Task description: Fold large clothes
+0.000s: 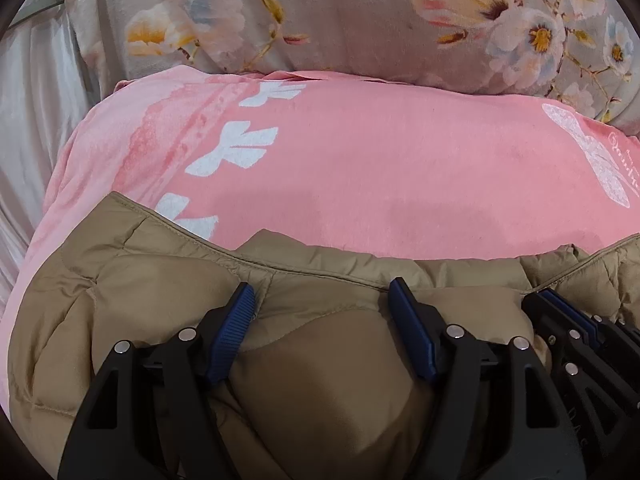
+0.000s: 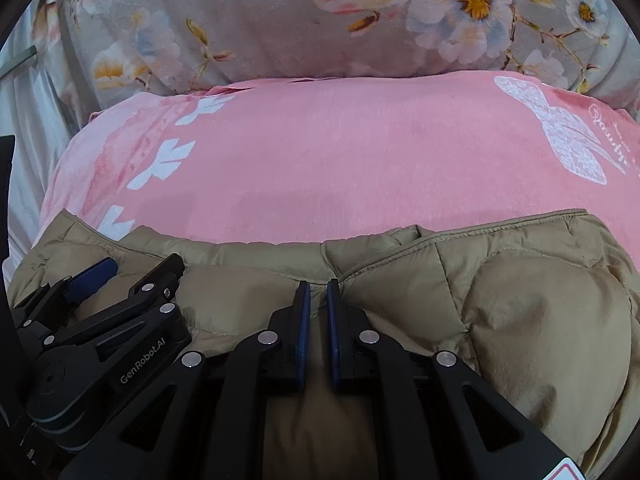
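A tan quilted puffer jacket [image 1: 168, 300] lies bunched on a pink blanket [image 1: 380, 168]; it also shows in the right wrist view [image 2: 540, 320]. My left gripper [image 1: 322, 290] is open, its blue pads wide apart, resting over the jacket's top edge. My right gripper [image 2: 318, 284] is nearly closed on a fold of the jacket fabric near its edge. The right gripper shows at the right edge of the left wrist view [image 1: 560, 300], and the left gripper shows at the left of the right wrist view [image 2: 132, 268].
A grey floral quilt [image 1: 360, 16] is piled behind the pink blanket [image 2: 340, 168]. White sheet [image 1: 36, 92] lies to the left.
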Tool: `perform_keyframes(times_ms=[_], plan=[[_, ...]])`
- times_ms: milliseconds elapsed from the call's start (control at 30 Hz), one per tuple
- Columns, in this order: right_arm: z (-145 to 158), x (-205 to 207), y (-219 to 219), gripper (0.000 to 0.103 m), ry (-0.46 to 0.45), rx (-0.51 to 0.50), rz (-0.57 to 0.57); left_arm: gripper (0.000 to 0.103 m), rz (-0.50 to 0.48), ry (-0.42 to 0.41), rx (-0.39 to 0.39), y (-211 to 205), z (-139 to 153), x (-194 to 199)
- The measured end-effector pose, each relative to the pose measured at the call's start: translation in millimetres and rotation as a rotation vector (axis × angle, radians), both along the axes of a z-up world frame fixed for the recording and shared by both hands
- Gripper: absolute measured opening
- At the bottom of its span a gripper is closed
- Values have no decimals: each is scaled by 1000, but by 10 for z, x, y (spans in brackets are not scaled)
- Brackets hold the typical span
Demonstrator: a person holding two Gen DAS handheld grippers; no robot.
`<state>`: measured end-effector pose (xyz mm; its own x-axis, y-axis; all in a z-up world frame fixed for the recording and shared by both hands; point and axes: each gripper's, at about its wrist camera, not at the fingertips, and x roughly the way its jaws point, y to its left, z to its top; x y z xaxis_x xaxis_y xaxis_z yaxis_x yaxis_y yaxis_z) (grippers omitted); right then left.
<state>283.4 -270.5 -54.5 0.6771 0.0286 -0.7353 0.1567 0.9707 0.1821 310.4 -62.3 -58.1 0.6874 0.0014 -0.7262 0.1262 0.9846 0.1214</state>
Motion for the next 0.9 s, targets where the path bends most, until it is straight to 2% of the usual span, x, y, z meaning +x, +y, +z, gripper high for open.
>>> perform_keyframes(times_ms=[767, 900], plan=[[-35, 77, 55, 6, 32, -63, 3, 69, 12, 12, 59, -80, -64, 34], [-29, 73, 8, 6, 25, -21, 9, 69, 11, 18, 51, -74, -59, 42]])
